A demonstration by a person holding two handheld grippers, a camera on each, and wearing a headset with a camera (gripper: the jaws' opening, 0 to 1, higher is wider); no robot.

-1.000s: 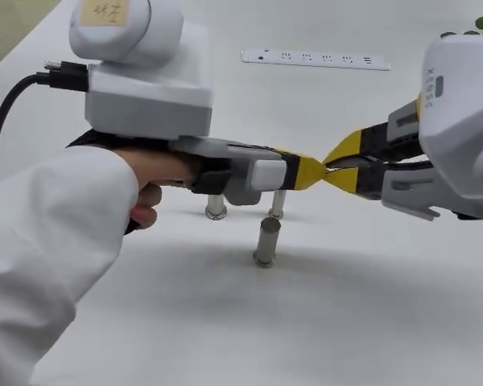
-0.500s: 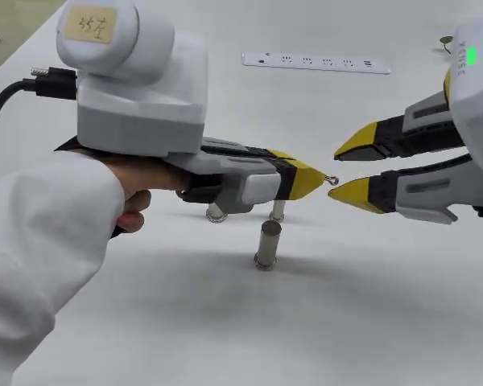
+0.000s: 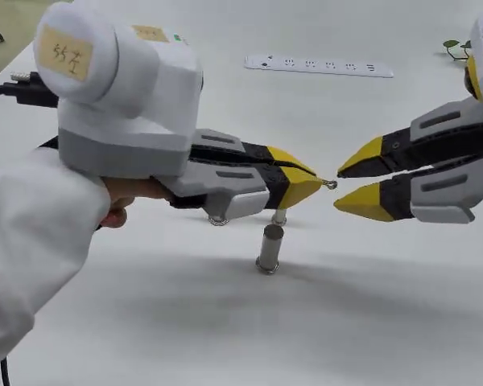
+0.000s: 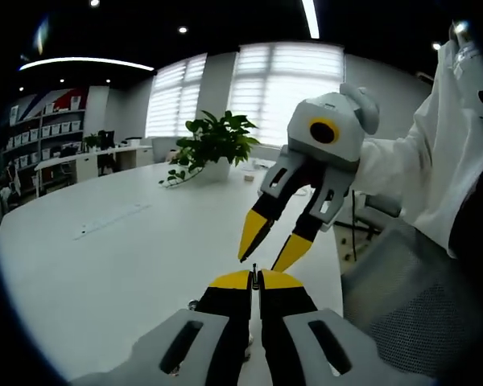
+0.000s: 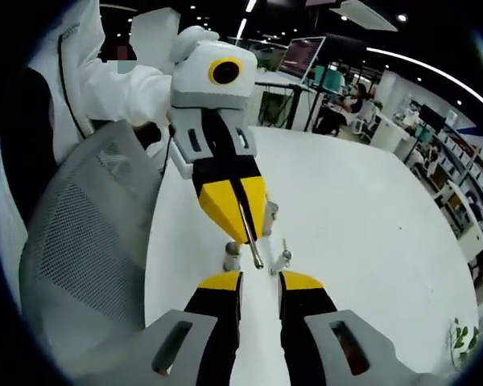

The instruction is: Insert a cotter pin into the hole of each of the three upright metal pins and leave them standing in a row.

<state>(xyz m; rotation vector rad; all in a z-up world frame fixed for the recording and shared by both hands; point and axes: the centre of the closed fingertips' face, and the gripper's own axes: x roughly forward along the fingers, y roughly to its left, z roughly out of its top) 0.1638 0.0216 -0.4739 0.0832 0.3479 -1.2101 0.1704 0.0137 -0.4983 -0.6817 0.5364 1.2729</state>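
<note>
- Jaws of the left gripper [image 3: 312,182] clamp tight on a cotter pin [image 3: 329,184], its loop sticking out to the right.
- Facing it, the right gripper [image 3: 343,190] is moderately open and empty, tips just beside the loop.
- Three upright metal pins [image 3: 269,248] stand apart on the table [image 3: 225,322] beneath.

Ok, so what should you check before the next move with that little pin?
1. Little pin held by the left gripper: ok, jaws shut on it, end sticking out.
2. Right gripper ready: ok, jaws open, just beside the pin's end.
3. Three metal posts standing on the table: ok, upright in the right gripper view.
4. Little pin lined up with a hole: not ok, it is held in the air, higher than the posts.
5. Which way the holes face: cannot tell.
</note>
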